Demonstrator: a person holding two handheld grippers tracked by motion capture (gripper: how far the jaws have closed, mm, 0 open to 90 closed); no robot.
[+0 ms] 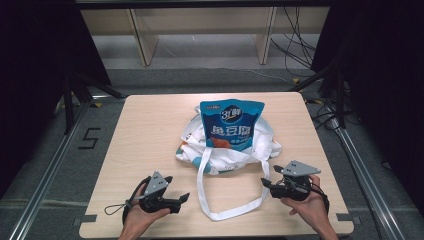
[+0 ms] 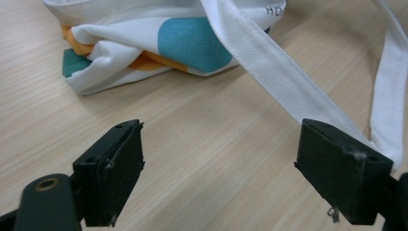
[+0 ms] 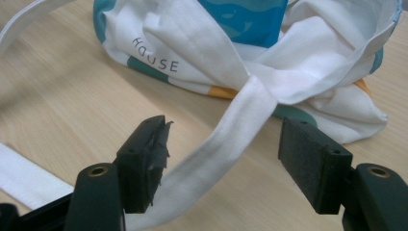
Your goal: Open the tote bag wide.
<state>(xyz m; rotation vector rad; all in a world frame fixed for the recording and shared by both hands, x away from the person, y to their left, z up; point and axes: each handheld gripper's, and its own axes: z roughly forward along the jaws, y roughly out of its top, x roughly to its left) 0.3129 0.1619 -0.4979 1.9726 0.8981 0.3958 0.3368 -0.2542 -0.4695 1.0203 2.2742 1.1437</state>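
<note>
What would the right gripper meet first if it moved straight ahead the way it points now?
Probably the white strap, which runs between the open jaws of the right gripper; behind it lies the tote bag. Depth is uncertain.

1. The cloth bag [image 1: 227, 150] is showing white fabric with teal and orange patches and dark lettering.
2. Its strap [image 1: 220, 212], looping toward the table's near edge, is showing plain white.
3. The snack packet [image 1: 231, 124] is showing blue, with white characters and an orange picture.
4. The table [image 1: 150, 135] is showing pale wood grain.
5. Both grippers, left gripper [image 1: 182, 200] and right gripper [image 1: 266, 177], are showing black jaws under grey plates.
</note>
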